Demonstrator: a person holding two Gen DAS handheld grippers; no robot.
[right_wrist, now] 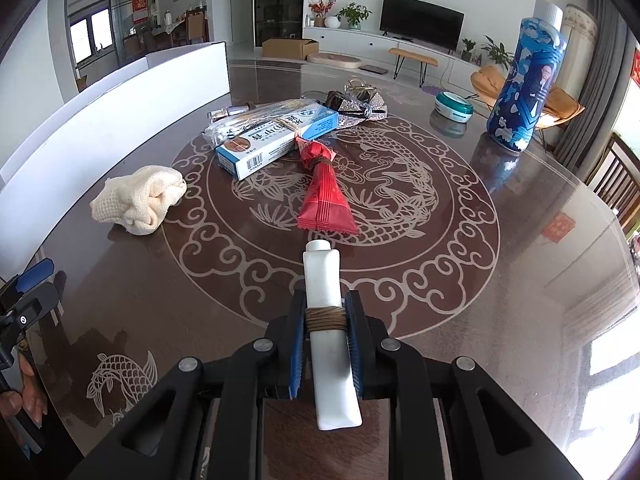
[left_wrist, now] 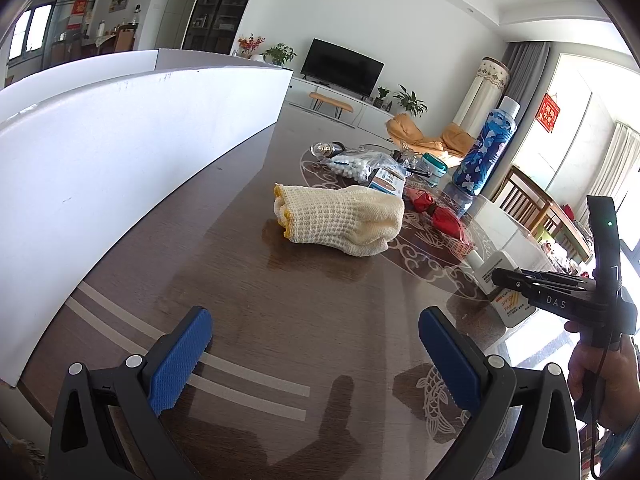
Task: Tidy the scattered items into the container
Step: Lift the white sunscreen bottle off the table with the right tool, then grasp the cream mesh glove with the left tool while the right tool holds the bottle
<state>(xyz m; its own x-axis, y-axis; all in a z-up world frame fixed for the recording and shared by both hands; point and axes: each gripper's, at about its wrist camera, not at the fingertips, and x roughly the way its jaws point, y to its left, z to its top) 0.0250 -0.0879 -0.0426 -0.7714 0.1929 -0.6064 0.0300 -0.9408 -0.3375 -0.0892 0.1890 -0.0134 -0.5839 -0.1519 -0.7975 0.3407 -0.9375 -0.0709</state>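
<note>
- The right gripper (right_wrist: 326, 316) pinches a white tube (right_wrist: 324, 280) across its middle, at a band of brown cord; the cap end points forward over the table (right_wrist: 520, 280).
- The left gripper (left_wrist: 316, 360) is spread wide with nothing between its pads, hovering low near the white container (left_wrist: 120, 152).
- Judged step: carrying the tube to the container, which stands along the table's left edge in the right wrist view.
- Next move, as I judge it: swing the tube left, clear the container's wall, then let go inside.
- Unsorted on the table: glove (right_wrist: 140, 200), red packet (right_wrist: 326, 196), blue box (right_wrist: 276, 140), blue bottle (right_wrist: 524, 84).
</note>
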